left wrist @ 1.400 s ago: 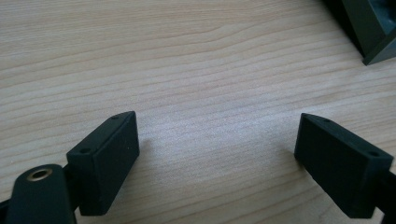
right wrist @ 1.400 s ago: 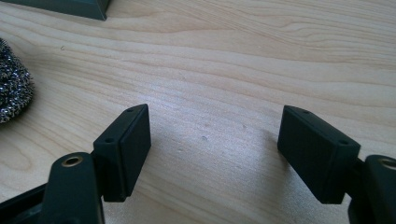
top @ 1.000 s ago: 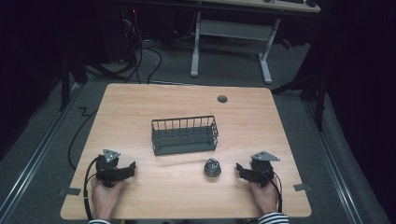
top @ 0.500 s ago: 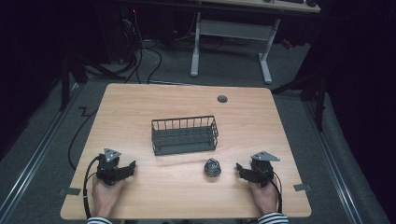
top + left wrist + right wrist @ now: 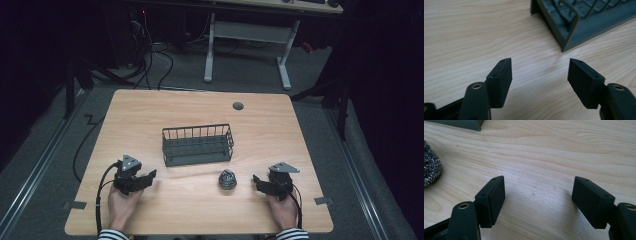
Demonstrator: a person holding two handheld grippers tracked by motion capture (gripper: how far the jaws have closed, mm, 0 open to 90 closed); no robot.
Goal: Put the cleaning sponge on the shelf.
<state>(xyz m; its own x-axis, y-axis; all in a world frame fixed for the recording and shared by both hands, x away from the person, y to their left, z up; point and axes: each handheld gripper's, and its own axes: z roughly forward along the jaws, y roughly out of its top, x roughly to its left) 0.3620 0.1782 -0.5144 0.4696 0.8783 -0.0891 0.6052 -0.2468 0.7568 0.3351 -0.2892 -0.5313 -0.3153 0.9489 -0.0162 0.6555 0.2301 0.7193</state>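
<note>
Steel scourer point(image 5: 227, 179) lies on the surface point(image 5: 200, 107) near the basket point(image 5: 198, 145), between both tools, left point(image 5: 145, 178) and right point(image 5: 259, 181), each spread empty. Springy, it may slip a shallow pinch.

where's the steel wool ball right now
In the high view the steel wool ball lies on the table, just in front of the wire basket, beside the right gripper.
</note>
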